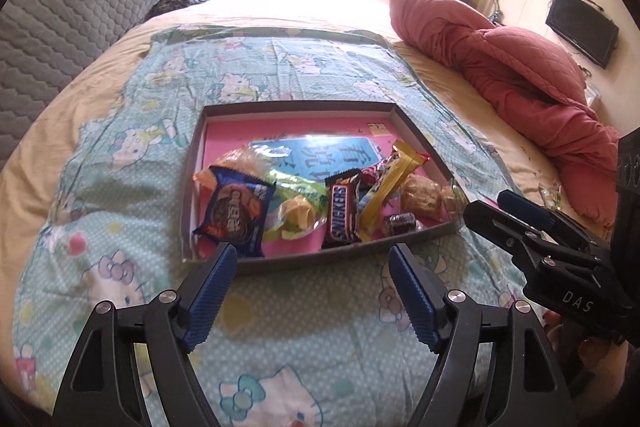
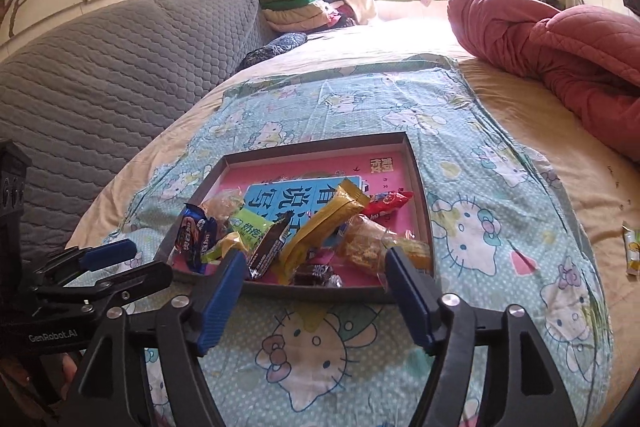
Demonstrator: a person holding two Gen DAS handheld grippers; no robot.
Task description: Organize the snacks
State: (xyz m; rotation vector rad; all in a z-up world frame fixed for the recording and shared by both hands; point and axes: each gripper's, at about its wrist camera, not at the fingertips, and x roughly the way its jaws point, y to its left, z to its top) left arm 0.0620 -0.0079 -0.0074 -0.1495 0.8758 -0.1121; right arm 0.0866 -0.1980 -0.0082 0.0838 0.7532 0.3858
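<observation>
Resting on a cartoon-cat print cloth spread over the bed, the shallow grey cardboard tray with a pink floor holds the wrapped snacks: a blue cookie packet, a brown chocolate bar, a long yellow bar. Both the left gripper and right gripper hover at its near edge, blue-padded fingers spread wide, nothing between them.
</observation>
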